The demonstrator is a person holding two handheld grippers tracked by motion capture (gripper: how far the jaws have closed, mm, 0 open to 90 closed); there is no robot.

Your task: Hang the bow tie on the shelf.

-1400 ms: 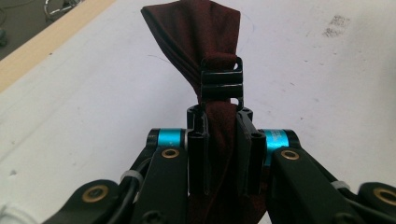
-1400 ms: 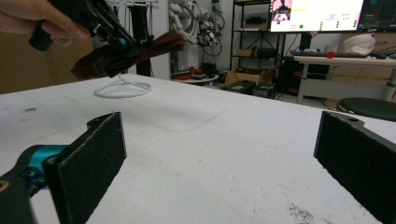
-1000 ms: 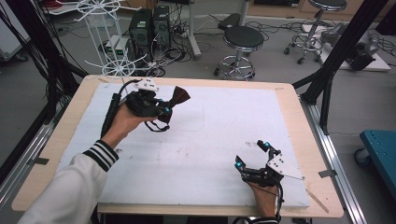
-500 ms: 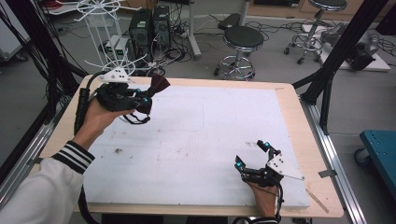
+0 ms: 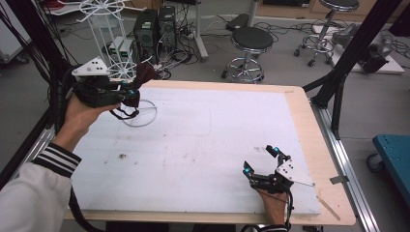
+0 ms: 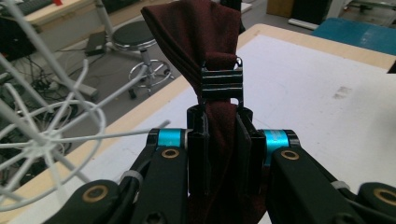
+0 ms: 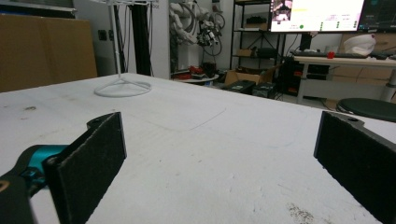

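Left gripper (image 6: 219, 140) view: black clip (image 6: 222, 82) on dark red cloth (image 6: 201, 37), jaws clamping it; raised beside white wire rack (image 5: 113, 29). Right gripper (image 5: 261, 162): jaws wide, low over tabletop (image 5: 203, 145).

1. I'm in a lab / robotics workspace, not a home.
2. My table (image 5: 309, 125) is a wood bench with a white foam-like sheet on top, framed by black metal struts (image 5: 355, 53).
3. Desktop PC towers (image 5: 155, 26) sit on the bare grey floor behind it, cables tangled all around.
4. Round black stools (image 5: 251, 41) on chrome bases stand nearby.
5. Right gripper view: wall monitor (image 7: 317, 14) showing a software UI, metal shelving (image 7: 252, 32), white robot arm parts (image 7: 191, 18), cardboard boxes (image 7: 238, 77).
6. White wire rack (image 5: 104, 29) stands at the table's far left corner.
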